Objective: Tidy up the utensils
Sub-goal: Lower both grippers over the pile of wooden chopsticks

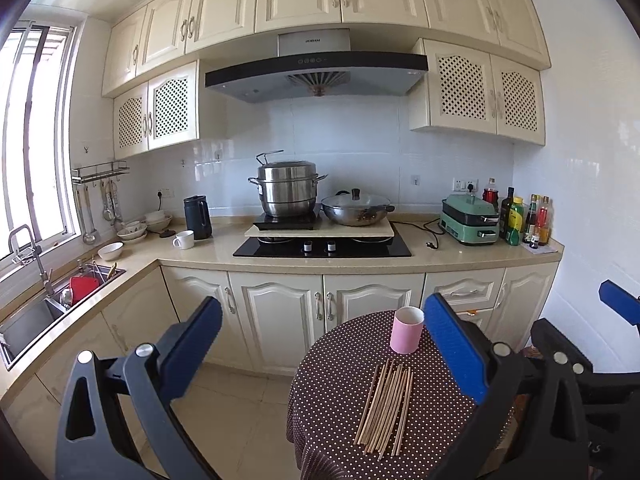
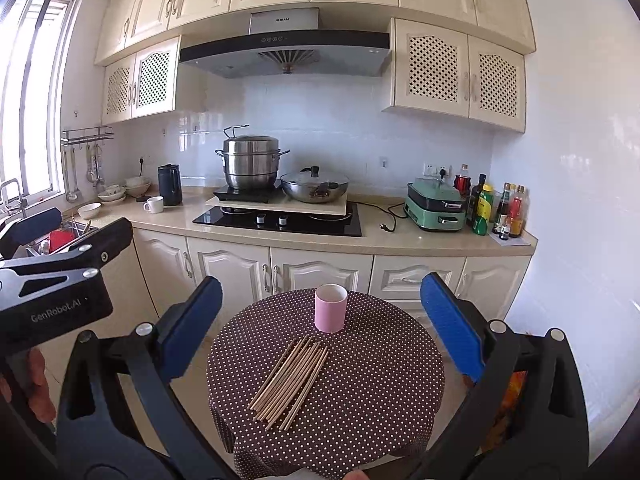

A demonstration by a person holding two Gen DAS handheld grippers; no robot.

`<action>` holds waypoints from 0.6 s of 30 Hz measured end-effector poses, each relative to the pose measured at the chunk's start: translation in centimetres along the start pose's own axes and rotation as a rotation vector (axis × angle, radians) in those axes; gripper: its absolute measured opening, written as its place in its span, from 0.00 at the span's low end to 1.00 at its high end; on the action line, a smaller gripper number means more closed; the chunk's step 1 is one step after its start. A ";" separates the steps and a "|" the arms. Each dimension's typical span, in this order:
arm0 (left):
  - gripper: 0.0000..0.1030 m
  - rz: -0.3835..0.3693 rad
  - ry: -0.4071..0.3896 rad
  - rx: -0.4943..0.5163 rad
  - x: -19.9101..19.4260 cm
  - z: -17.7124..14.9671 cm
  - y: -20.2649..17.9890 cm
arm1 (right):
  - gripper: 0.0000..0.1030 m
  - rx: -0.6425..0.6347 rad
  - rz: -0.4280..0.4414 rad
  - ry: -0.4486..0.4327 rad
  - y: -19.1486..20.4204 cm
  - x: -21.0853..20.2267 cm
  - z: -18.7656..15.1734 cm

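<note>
Left wrist view first: the left claw (image 1: 322, 350) hangs released, blue pads spread wide, nothing between them. Below it sits a small round counter (image 1: 440, 432) draped in a brown polka-dot cloth. On it lies a bundle of wooden chopsticks (image 1: 386, 410), flat, side by side, running away from the camera. Just beyond their far tips stands a pink cup (image 1: 407, 330), upright, open mouth up, apart from the sticks. At the right edge, part of the right claw pokes in.

Over to the right wrist view: the right claw (image 2: 320, 328) is released too, pads far apart and clear of everything. The chopsticks (image 2: 290, 382) lie slanted near the middle of the cloth, the pink cup (image 2: 330, 308) standing near their far ends toward the back rim. The left claw's black body shows at the left edge, raised off to the side of the counter (image 2: 380, 400).
</note>
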State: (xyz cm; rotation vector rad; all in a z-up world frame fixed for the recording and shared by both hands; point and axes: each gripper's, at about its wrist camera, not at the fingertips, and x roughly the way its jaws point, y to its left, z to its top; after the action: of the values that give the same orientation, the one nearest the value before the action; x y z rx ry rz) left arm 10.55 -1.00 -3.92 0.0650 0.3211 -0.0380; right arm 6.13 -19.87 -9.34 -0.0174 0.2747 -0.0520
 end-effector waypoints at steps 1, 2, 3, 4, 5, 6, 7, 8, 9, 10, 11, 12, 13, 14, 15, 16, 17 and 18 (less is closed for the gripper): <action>0.96 0.008 0.015 0.012 1.4 0.1 -0.6 | 0.94 0.001 0.001 0.007 -0.4 1.2 0.0; 0.96 0.013 0.026 0.019 2.4 0.2 -1.0 | 0.94 0.002 0.006 0.016 -0.8 2.3 0.0; 0.96 0.014 0.037 0.027 3.5 0.4 -1.5 | 0.94 0.002 0.011 0.029 -1.1 3.5 0.1; 0.96 0.018 0.050 0.038 4.9 0.6 -2.0 | 0.94 0.001 0.013 0.045 -1.6 4.9 0.1; 0.96 0.023 0.059 0.043 5.9 0.7 -2.4 | 0.94 -0.001 0.016 0.057 -1.9 6.0 0.1; 0.96 0.026 0.068 0.045 6.9 0.8 -2.8 | 0.94 -0.003 0.019 0.065 -2.2 6.9 0.1; 0.96 0.025 0.083 0.045 8.2 0.9 -3.2 | 0.94 -0.007 0.017 0.074 -2.5 7.7 0.0; 0.96 0.023 0.100 0.046 9.3 0.9 -3.5 | 0.94 -0.013 0.013 0.085 -2.9 8.9 -0.1; 0.96 0.018 0.117 0.047 10.5 0.8 -3.9 | 0.94 -0.015 0.013 0.091 -3.2 9.6 -0.1; 0.96 0.014 0.137 0.051 11.9 0.7 -4.3 | 0.94 -0.016 0.010 0.098 -3.5 10.5 -0.2; 0.96 0.012 0.160 0.055 13.1 0.5 -4.7 | 0.94 -0.018 0.004 0.109 -3.9 11.6 -0.4; 0.96 0.009 0.181 0.061 14.2 0.2 -5.0 | 0.94 -0.019 0.001 0.125 -4.3 12.6 -0.7; 0.96 0.004 0.203 0.071 15.4 -0.2 -5.3 | 0.94 -0.016 0.007 0.141 -4.5 13.4 -0.9; 0.96 0.007 0.228 0.079 16.5 -0.8 -5.7 | 0.94 -0.009 0.019 0.162 -4.9 14.5 -1.3; 0.96 0.006 0.260 0.085 17.7 -1.3 -5.8 | 0.94 -0.003 0.029 0.185 -5.2 15.5 -1.9; 0.96 -0.003 0.292 0.084 18.8 -1.9 -5.9 | 0.94 -0.001 0.038 0.212 -5.4 16.6 -2.5; 0.96 -0.009 0.326 0.082 19.9 -2.7 -5.9 | 0.94 0.002 0.042 0.232 -5.5 17.2 -3.1; 0.96 -0.015 0.362 0.085 20.9 -3.4 -6.0 | 0.94 0.005 0.045 0.254 -5.6 18.1 -3.6</action>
State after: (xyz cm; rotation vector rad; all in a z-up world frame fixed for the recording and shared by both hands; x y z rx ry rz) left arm 28.98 -7.27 -14.11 0.1542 0.6815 -0.0551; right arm 22.25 -26.51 -17.61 0.0002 0.5285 -0.0095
